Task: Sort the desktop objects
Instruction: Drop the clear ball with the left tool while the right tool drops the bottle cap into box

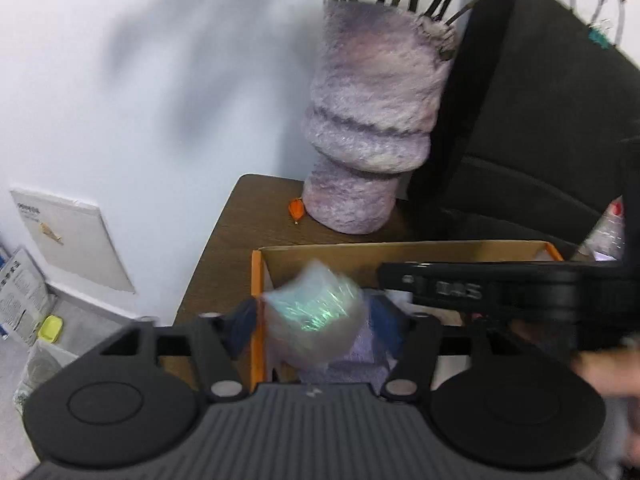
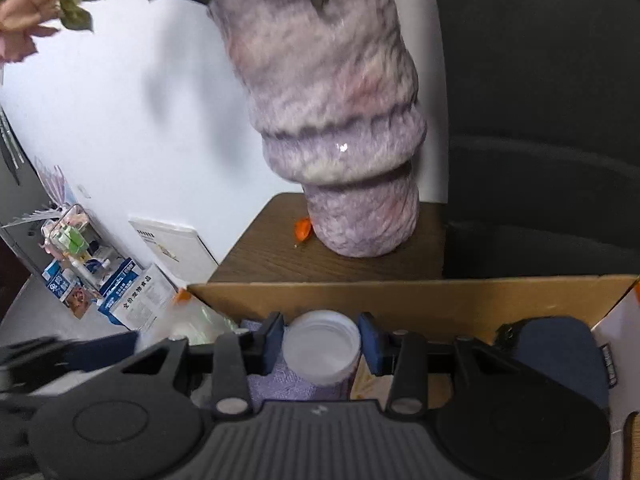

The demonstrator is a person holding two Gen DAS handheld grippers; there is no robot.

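**Cardboard box takes two items at once**

Cardboard, brown with orange edges, forms the open box [image 2: 400,300] on the dark wooden surface [image 2: 272,256], and both claws work above it. The right claw [image 2: 322,344] is closed on a white-lidded cylindrical jar [image 2: 322,346], its blue pads pressing the lid's sides so the jar hangs upright over the box interior, above a lilac cloth [image 2: 288,384] lying inside. That upright hold looks chosen so the jar can be set down standing. The left claw [image 1: 316,320] grips a crinkly, iridescent clear-wrapped bundle [image 1: 316,312] over the box's left wall; blur hides exactly what the wrap contains. Behind the box, a tall mottled purple ceramic vase [image 2: 332,120] with plant stems stands near the surface's far edge, well out of the sorting. Judging by this, both items are about to go into the box.
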